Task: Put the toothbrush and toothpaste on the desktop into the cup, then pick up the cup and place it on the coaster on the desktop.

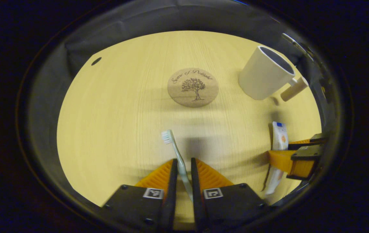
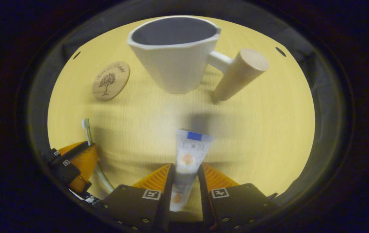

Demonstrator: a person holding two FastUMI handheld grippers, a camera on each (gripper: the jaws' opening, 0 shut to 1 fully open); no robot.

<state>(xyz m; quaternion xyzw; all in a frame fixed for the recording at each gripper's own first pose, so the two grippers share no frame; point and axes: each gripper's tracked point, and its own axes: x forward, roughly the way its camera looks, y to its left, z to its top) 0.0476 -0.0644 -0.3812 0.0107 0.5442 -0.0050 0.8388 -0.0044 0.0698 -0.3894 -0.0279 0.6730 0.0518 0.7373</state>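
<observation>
My left gripper (image 1: 183,161) is shut on the pale green toothbrush (image 1: 174,149), which crosses slantwise between the fingers with its bristle head pointing ahead over the desktop. My right gripper (image 2: 185,166) is shut on the white toothpaste tube (image 2: 189,152), blue-marked end forward. The white cup (image 2: 174,55) with a wooden handle (image 2: 239,74) stands upright just beyond the tube. The round cork coaster (image 1: 192,87) lies ahead of the toothbrush, left of the cup (image 1: 265,76). In the left gripper view the right gripper (image 1: 297,158) holds the tube (image 1: 280,136) at the right edge.
The pale wooden desktop (image 1: 116,123) has dark cloth walls around it and a small dark hole (image 1: 96,61) near its far left corner. In the right gripper view the coaster (image 2: 111,81) lies far left, with the left gripper (image 2: 74,165) and toothbrush (image 2: 86,127) at lower left.
</observation>
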